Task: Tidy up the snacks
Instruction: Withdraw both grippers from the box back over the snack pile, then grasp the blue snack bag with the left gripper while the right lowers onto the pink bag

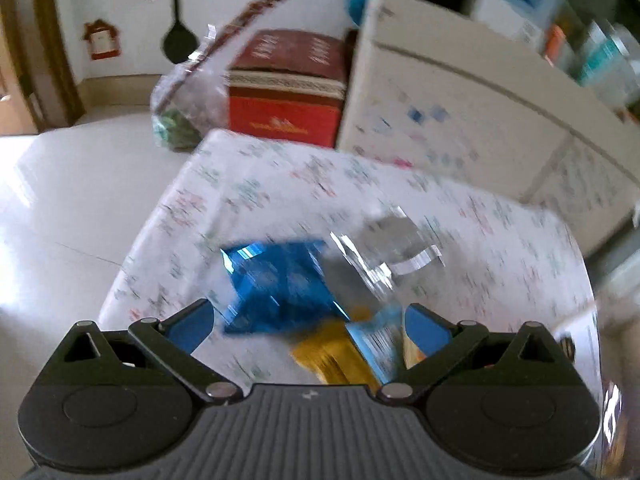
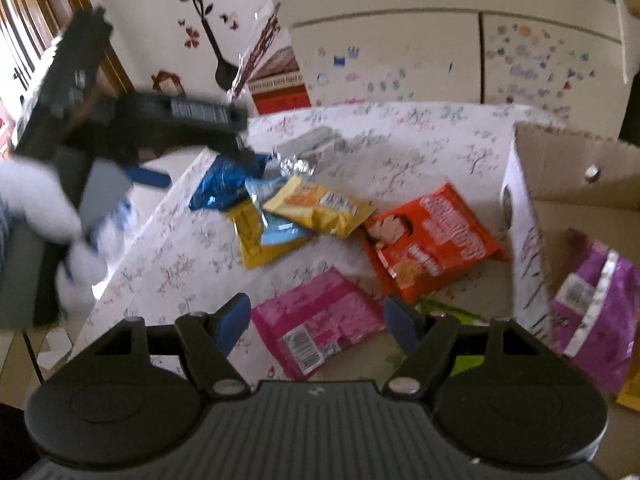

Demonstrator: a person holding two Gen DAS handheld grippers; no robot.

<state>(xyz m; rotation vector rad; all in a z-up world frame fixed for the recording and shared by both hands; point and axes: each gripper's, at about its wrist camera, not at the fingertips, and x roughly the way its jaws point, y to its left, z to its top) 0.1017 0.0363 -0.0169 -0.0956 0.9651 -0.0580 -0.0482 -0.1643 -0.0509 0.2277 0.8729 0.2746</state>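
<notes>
Counted six snack packets (image 2: 428, 240) on the desk (image 2: 400, 152), one purple packet (image 2: 600, 300) in the right-hand box (image 2: 568, 168). Left tongs (image 1: 308, 322) and right tongs (image 2: 318, 322) both parted, empty.

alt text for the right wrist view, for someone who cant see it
The open right gripper hovers over a pink snack packet on a floral tablecloth. Beyond lie orange, yellow and blue packets; a cardboard box at right holds a purple packet.
</notes>
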